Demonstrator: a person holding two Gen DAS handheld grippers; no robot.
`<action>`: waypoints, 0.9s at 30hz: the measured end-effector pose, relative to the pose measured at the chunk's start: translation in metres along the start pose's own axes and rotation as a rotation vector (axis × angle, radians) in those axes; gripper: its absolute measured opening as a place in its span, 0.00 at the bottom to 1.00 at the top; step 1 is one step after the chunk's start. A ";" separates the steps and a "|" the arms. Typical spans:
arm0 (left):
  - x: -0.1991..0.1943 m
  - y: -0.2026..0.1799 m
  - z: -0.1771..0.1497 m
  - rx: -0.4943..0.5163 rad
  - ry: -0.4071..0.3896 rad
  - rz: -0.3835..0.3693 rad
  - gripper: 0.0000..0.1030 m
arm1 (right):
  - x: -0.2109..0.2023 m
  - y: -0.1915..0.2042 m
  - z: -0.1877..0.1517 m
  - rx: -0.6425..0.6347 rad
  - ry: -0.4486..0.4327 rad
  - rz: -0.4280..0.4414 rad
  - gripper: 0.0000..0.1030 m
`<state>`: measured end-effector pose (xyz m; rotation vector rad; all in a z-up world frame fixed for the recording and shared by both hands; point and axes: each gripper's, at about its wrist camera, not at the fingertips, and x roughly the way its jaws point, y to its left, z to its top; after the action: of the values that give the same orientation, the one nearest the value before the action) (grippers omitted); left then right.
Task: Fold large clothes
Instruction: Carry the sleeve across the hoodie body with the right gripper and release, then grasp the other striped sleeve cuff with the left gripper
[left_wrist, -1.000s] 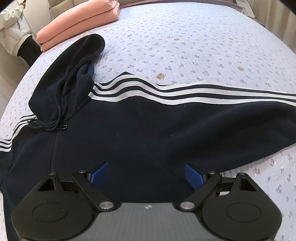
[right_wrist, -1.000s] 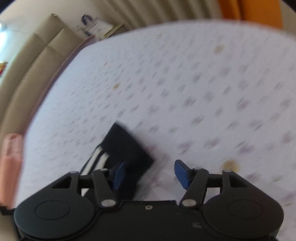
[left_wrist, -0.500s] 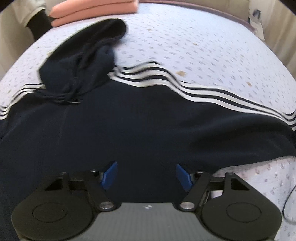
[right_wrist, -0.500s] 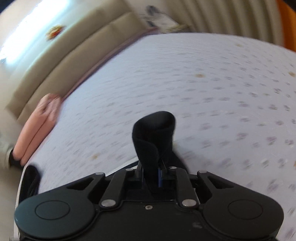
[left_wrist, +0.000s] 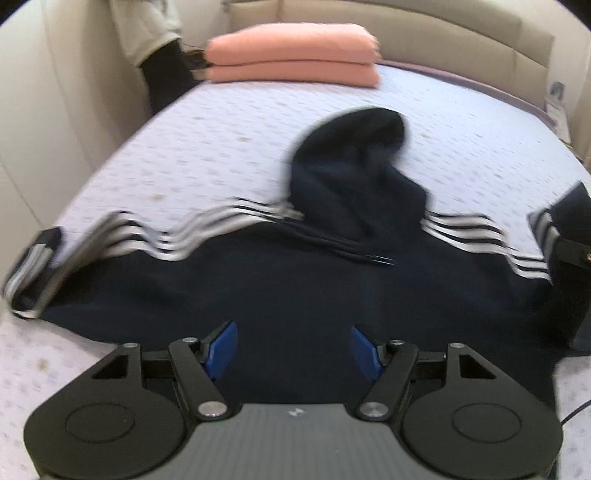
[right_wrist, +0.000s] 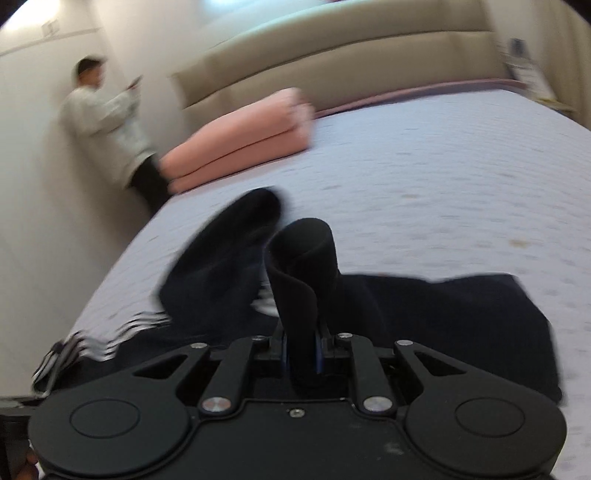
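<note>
Pinching a rolled black cuff (right_wrist: 301, 280), your right gripper (right_wrist: 301, 356) is clamped on the hoodie (left_wrist: 295, 288), while your left gripper (left_wrist: 293, 349) hangs parted over the dark body at lower centre. Expect thick, floppy fleece that sags; take cuffs or hem corners. Spread across the bed (left_wrist: 229, 140), its 2 sleeves run off frame, blur smears the stripes, and the hem hides beneath your left gripper.
</note>
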<state>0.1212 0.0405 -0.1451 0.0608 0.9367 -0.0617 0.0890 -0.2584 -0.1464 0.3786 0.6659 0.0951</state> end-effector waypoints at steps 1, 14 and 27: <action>0.000 0.016 0.003 -0.012 -0.003 0.008 0.68 | 0.009 0.024 0.000 -0.020 0.007 0.020 0.18; 0.048 0.142 0.001 -0.074 0.046 -0.064 0.71 | 0.139 0.191 -0.064 -0.174 0.281 0.068 0.62; 0.134 0.096 0.013 -0.156 0.204 -0.382 0.78 | 0.085 0.004 -0.045 -0.087 0.199 -0.440 0.22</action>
<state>0.2183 0.1320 -0.2432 -0.2614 1.1451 -0.3403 0.1277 -0.2231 -0.2269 0.1332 0.9245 -0.2593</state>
